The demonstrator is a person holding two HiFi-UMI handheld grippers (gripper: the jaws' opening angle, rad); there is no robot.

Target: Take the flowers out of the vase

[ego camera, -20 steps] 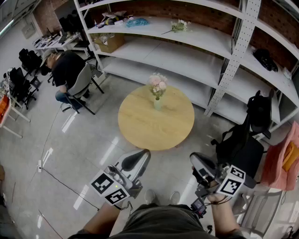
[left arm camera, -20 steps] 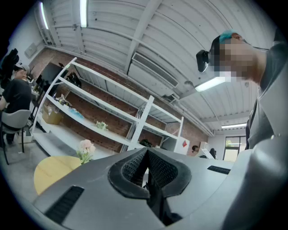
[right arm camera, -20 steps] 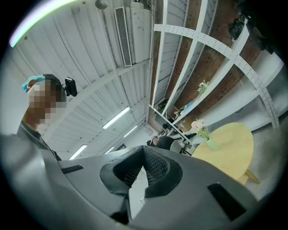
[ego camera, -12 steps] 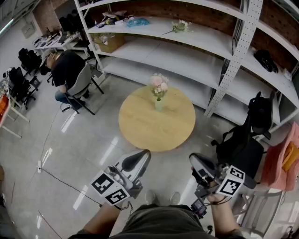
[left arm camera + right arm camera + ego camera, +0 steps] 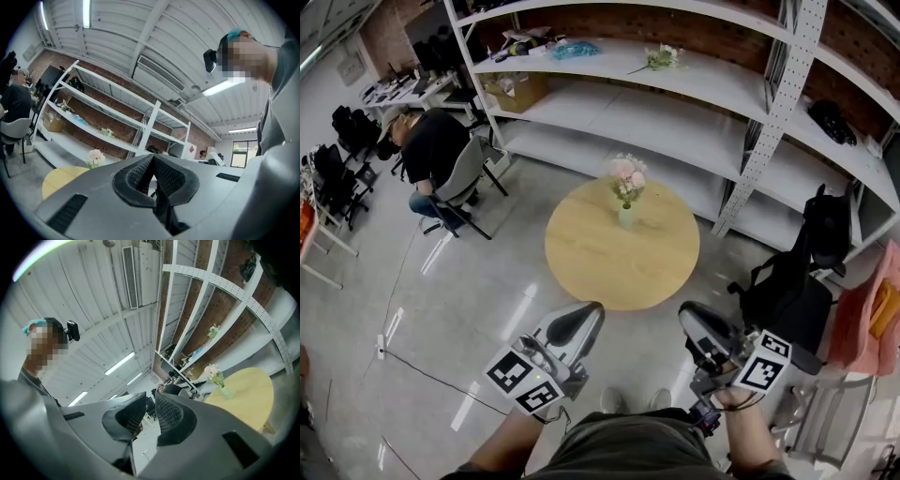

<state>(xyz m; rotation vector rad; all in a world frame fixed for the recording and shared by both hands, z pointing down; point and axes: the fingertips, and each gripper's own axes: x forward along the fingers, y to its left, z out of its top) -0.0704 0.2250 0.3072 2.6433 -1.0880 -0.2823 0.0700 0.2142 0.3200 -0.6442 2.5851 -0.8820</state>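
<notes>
A small pale green vase (image 5: 626,217) with pink flowers (image 5: 627,176) stands upright at the far side of a round wooden table (image 5: 619,267). Both grippers are held low near my body, well short of the table, and neither touches anything. My left gripper (image 5: 584,315) points toward the table with its jaws shut and nothing between them (image 5: 153,160); its view shows the flowers (image 5: 95,157) far off. My right gripper (image 5: 690,317) has its jaws a narrow gap apart and empty (image 5: 150,399). The flowers (image 5: 213,371) and vase (image 5: 227,391) lie far ahead of it.
White metal shelving (image 5: 675,94) runs behind the table, with a cardboard box (image 5: 517,86) and a loose flower sprig (image 5: 661,56) on it. A person sits on a chair (image 5: 431,150) at left. A black backpack on a chair (image 5: 787,286) stands right of the table.
The right gripper's jaws have parted a little from shut. The table and vase sit slightly further right in the head view. The left gripper has stayed shut.
</notes>
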